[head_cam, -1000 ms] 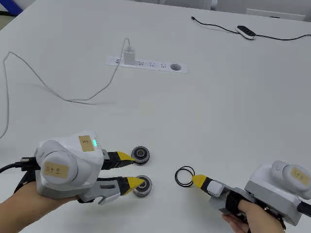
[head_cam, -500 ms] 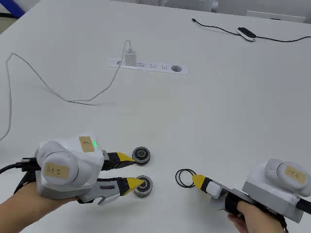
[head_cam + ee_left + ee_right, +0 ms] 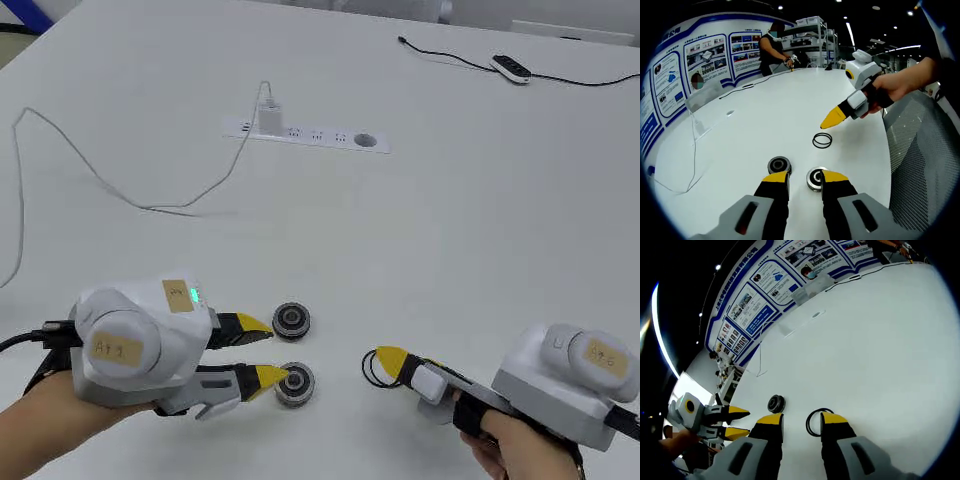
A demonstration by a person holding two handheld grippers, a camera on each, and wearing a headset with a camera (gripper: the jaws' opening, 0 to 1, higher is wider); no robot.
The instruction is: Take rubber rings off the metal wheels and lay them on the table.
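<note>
Head view: near wheel [image 3: 295, 383], far wheel [image 3: 291, 320], rubber rings [image 3: 822, 140] loose on table [image 3: 450, 220]; left gripper [image 3: 268, 350], right gripper [image 3: 802, 419] jaws parted, holding nothing.

Smooth matt table [image 3: 480, 230], shiny metal wheels [image 3: 291, 320], black rubber rings [image 3: 822, 140], smooth plastic left claw [image 3: 803, 176]

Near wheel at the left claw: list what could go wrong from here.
1. The near wheel sits off one tip of the open left claw, not between its jaws; closing now may just shove it across the smooth table.
2. The far wheel lies close by and could get knocked.
3. The right claw hangs at the loose rings and might drag them.
</note>
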